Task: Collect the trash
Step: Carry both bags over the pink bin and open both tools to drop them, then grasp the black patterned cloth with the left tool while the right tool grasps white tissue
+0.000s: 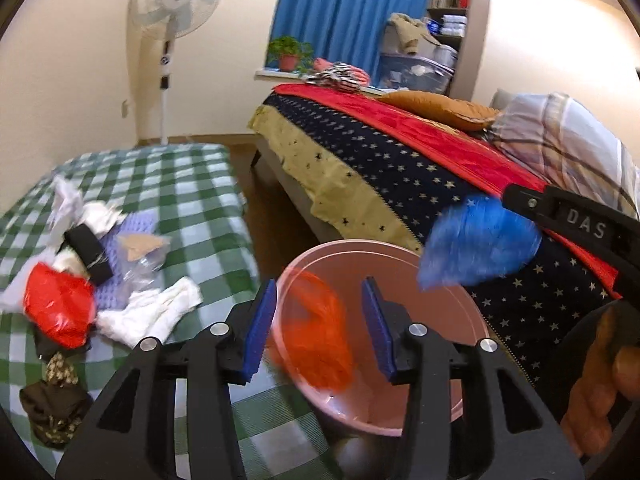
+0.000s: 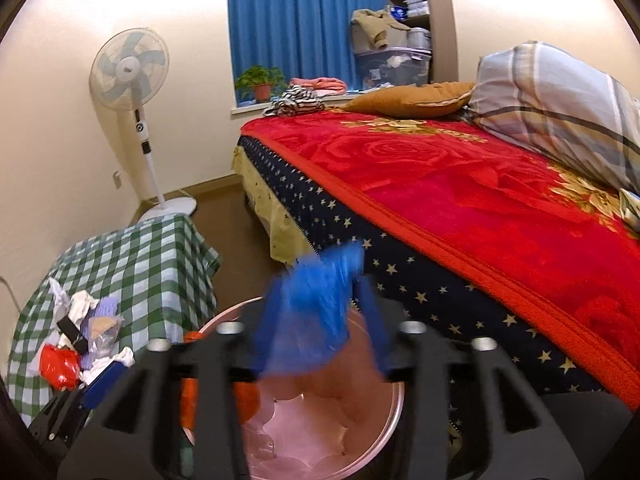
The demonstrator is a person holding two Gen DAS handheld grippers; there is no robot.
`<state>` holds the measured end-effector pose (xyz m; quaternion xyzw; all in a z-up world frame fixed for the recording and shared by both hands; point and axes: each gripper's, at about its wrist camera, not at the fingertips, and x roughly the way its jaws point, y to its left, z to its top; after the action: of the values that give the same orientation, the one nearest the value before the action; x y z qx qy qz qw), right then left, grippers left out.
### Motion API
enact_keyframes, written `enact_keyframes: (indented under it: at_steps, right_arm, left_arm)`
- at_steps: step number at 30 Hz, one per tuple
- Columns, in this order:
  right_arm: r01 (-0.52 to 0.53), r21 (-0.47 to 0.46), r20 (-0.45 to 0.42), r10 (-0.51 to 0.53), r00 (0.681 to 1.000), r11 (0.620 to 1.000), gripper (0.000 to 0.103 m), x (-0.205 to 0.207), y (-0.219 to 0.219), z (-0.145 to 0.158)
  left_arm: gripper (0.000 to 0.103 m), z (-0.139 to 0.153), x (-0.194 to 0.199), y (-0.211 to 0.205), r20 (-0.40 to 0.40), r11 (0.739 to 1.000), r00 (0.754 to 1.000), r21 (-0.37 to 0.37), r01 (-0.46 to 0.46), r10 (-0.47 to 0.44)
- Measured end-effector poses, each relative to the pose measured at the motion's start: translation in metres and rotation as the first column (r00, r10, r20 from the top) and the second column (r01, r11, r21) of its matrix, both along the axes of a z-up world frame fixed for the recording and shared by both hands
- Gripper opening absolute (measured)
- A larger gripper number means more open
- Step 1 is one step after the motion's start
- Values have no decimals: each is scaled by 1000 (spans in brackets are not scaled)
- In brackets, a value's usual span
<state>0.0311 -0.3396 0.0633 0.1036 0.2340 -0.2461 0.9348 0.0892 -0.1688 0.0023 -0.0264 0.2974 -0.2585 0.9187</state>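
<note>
- Left gripper (image 1: 318, 322) stands with its jaws apart above the pink bin (image 1: 472, 312); a blurred orange bag (image 1: 320, 340) is loose between them
- Right gripper (image 2: 320, 344) is likewise parted, a blue bag (image 2: 320, 300) loose between its pads over the bin
- More trash (image 1: 56, 308) lies on the checked table (image 1: 192, 184)

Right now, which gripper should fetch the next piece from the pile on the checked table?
Left. The left gripper hangs right beside the trash pile; the right gripper is on the bed side.

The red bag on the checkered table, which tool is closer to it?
Left. The left tool hangs over the pink bin, just beside the table's red bag. The right tool is farther off, nearer the bed.
</note>
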Motion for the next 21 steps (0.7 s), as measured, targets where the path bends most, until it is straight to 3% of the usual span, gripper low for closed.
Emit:
enact_keyframes:
  at_steps: [13, 21]
  right_arm:
    - [-113, 0, 6, 113, 994, 994, 47, 3, 28, -6]
    - [-204, -1, 22, 204, 979, 979, 47, 4, 52, -7]
  left_arm:
    - [43, 11, -22, 55, 13, 989, 989, -15, -150, 150]
    - [44, 14, -31, 99, 36, 952, 951, -1, -306, 306]
